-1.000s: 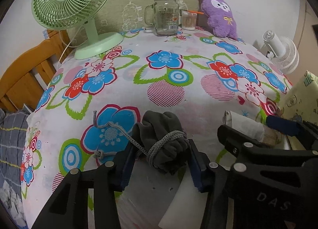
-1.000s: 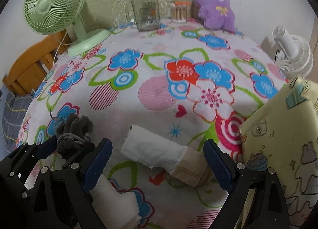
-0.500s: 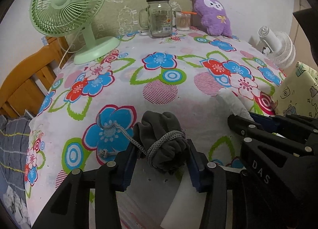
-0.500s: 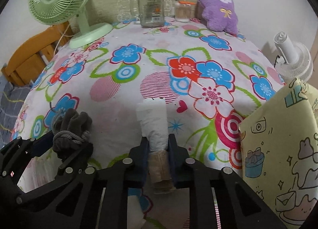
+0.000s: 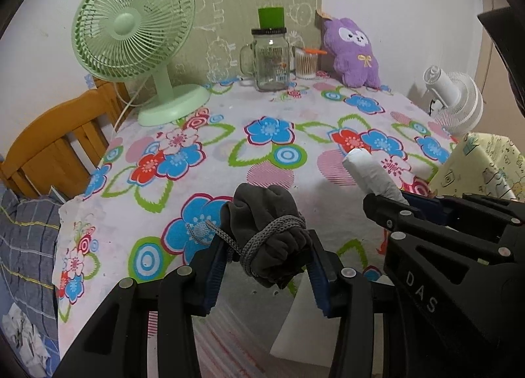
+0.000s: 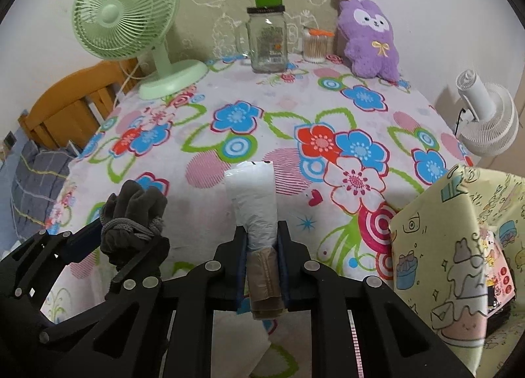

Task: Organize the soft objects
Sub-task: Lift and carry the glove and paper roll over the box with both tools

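Observation:
A dark grey cloth bundle (image 5: 267,233) tied round with grey cord is gripped between the blue pads of my left gripper (image 5: 267,260), lifted off the flowered tablecloth (image 5: 262,145). The same grey bundle (image 6: 131,220) shows at the lower left of the right wrist view. My right gripper (image 6: 261,247) is shut on a white roll (image 6: 254,201) with a tan end, which points away from me over the cloth. That white roll (image 5: 370,174) also sticks out of the black gripper at the right of the left wrist view.
At the back stand a green fan (image 5: 137,40), a glass jar mug (image 5: 270,60), a cup of cotton swabs (image 5: 305,65) and a purple plush toy (image 5: 354,53). A white fan (image 6: 485,115) and a yellow cartoon-print bag (image 6: 459,247) are on the right, a wooden chair (image 5: 55,148) on the left.
My right gripper closed on the white roll, which turned to point away, and lifted it. My left gripper rose with the grey bundle still held; its cord end came off the cloth.

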`<state>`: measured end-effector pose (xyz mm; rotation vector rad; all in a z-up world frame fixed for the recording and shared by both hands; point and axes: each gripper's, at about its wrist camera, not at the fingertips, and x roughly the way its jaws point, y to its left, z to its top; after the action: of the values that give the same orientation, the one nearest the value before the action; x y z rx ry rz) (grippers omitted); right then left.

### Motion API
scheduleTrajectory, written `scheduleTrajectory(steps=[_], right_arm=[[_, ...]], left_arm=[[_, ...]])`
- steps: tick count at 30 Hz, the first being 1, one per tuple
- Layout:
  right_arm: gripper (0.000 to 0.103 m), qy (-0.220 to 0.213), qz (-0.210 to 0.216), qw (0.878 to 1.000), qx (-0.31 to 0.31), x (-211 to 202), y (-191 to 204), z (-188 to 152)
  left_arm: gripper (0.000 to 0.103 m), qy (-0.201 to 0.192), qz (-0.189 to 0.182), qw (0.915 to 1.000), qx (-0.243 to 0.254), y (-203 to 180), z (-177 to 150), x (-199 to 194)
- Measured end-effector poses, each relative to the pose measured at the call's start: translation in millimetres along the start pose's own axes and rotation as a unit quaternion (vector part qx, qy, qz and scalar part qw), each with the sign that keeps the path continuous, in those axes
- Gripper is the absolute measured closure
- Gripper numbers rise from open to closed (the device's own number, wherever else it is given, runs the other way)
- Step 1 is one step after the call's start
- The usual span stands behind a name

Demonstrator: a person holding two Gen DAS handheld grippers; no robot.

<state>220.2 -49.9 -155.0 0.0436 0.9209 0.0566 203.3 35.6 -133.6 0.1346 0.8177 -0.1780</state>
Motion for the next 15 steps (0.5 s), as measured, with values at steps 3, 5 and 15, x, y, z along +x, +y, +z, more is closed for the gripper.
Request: scheduleTrajectory(steps=[3, 5, 15], right_arm=[[0.084, -0.008, 0.004, 1.000, -0.005, -8.7, 4.1, 0.9], [0.084, -0.014, 0.007, 1.000, -0.008, -15.3, 6.2, 1.0], [0.084, -0.035, 0.013, 0.999, -0.016, -43.8, 12.5, 0.7]], left_arm=[[0.056, -0.008, 0.001, 1.0000, -0.001, -0.3, 0.2, -7.7], [0.056, -0.014, 0.003, 0.9999, -0.002, 0.0, 0.1, -13.5], [0.057, -0.040, 0.014, 0.9991, -0.008, 0.1, -0.8, -43.1]])
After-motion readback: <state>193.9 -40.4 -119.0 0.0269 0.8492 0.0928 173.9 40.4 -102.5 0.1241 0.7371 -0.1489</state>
